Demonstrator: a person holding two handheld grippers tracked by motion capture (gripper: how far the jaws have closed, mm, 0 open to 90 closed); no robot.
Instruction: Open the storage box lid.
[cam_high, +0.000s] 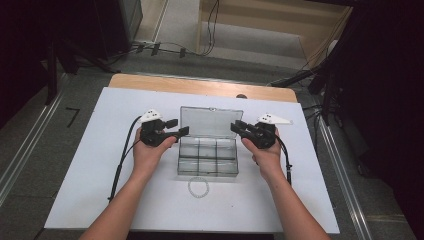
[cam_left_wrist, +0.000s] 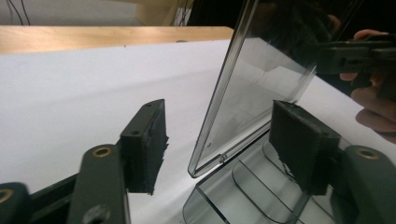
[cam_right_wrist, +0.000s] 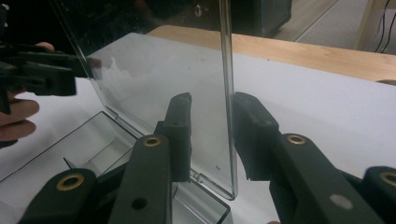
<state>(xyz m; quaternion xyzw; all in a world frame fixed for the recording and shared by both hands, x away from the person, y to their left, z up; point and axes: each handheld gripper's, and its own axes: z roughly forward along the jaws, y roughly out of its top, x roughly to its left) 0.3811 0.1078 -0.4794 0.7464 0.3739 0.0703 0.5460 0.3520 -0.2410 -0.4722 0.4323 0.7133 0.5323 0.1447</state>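
A clear plastic organiser box (cam_high: 208, 155), its moulded base split into small rectangular compartments, sits mid-table on a smooth white sheet (cam_high: 80, 165) with its glossy hinged lid (cam_high: 210, 121) standing upright, and a small beaded bracelet (cam_high: 199, 188) lies just in front of it. The left gripper (cam_high: 176, 127) straddles the lid's left edge with its matte black, ridged jaws spread wide, neither pad touching. The right gripper (cam_right_wrist: 212, 135) brackets the lid's right edge with its blocky jaws set narrower, a slim gap showing on each side of the pane.
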